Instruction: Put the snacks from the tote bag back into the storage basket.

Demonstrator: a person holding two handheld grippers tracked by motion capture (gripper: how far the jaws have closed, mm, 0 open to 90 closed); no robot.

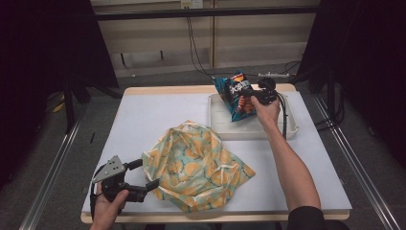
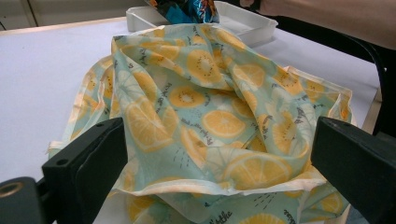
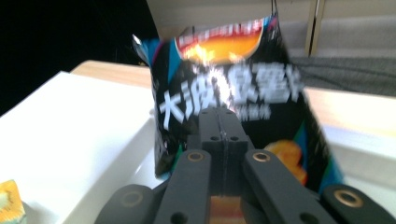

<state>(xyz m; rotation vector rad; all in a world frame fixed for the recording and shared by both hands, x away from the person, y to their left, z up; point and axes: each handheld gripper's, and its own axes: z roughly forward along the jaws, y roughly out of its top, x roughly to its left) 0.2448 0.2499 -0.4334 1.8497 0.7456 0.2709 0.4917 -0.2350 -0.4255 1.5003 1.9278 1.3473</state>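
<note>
In the high view, the left gripper (image 1: pixel 143 178) sits at the near edge of the white tabletop (image 1: pixel 143 120), jaws spread around the edge of a crumpled mint fabric bag printed with orange citrus slices (image 1: pixel 196 165). Farther off, the right gripper (image 1: pixel 251 93) pinches a glossy black-and-teal snack bag (image 1: pixel 235 95) upright over a white rectangular tray (image 1: pixel 287 129). Grey floor and dark curtains surround the tabletop.

In the left gripper view, the spread jaws flank the fabric bag (image 2: pixel 210 112), its pale hem lying between them; the tray (image 2: pixel 252 25) stands behind.

In the right gripper view, the jaws are pressed together on the blurred snack bag (image 3: pixel 224 88), above the tray (image 3: pixel 116 158).
</note>
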